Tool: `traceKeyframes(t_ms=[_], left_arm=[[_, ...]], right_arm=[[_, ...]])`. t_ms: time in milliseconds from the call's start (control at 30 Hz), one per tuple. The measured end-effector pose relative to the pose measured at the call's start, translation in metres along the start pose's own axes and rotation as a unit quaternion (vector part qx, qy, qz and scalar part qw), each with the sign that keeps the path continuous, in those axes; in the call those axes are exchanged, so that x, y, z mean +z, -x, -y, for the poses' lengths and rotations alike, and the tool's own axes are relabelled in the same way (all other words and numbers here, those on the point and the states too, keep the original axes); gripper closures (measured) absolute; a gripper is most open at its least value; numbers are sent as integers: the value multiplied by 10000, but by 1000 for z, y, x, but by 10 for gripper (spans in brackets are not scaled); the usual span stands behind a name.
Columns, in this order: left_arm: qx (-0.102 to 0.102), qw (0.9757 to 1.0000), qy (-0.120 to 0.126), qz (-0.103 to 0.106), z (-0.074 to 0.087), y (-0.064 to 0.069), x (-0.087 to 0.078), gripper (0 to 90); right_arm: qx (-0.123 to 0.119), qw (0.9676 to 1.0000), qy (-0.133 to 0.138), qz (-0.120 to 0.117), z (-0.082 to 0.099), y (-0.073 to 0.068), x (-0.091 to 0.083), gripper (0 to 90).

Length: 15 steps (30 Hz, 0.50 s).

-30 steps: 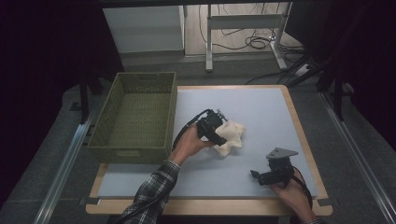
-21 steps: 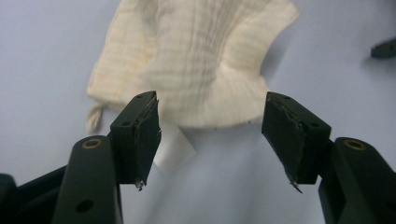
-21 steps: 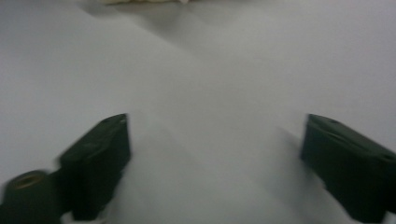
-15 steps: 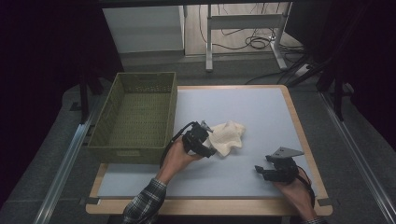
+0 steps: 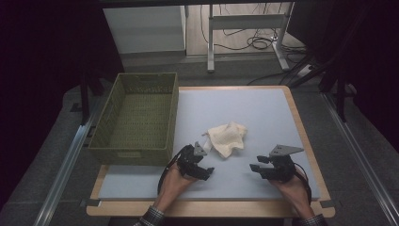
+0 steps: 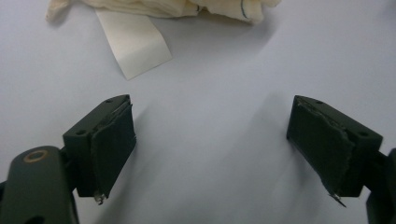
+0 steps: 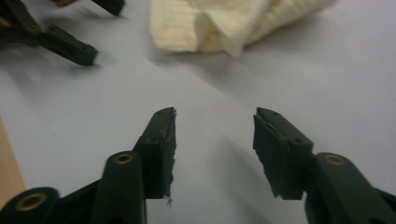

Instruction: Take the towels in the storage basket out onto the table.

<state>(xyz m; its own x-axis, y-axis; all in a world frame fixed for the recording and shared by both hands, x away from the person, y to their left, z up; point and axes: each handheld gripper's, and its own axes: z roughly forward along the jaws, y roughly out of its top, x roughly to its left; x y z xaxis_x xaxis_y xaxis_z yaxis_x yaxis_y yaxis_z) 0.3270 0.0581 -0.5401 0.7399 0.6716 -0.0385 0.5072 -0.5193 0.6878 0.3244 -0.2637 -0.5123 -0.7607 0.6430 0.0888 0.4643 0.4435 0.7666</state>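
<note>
I have the cream knitted cloth lying crumpled on the pale blue mat, near its middle, just right of the green woven basket, which holds nothing I can see. My left gripper sits just near of the cloth; its jaws have just been opening and now stand wide apart with only bare mat between them, the cloth's white label beyond their tips. My right gripper rests at the near right, well clear of the cloth; its jaws have just been closing but a gap remains, nothing between them. I judge the cloth is yet to be grasped and moved.
</note>
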Motion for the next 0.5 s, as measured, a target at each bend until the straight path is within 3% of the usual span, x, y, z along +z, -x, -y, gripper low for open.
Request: traceKeyframes(t_ms=[100, 267, 400, 500], left_arm=[[27, 9998, 190, 41, 5, -2, 1, 129], [39, 9998, 213, 14, 5, -1, 1, 129], [42, 9997, 225, -8, 6, -1, 2, 128], [48, 9997, 243, -36, 6, -1, 1, 124]], right_arm=[[-166, 9997, -13, -178, -11, -6, 9, 567], [-352, 9987, -91, -364, -27, -15, 30, 632], [-460, 9978, -115, -472, -39, -21, 48, 639], [-560, 9974, -114, -450, -46, -24, 61, 593]])
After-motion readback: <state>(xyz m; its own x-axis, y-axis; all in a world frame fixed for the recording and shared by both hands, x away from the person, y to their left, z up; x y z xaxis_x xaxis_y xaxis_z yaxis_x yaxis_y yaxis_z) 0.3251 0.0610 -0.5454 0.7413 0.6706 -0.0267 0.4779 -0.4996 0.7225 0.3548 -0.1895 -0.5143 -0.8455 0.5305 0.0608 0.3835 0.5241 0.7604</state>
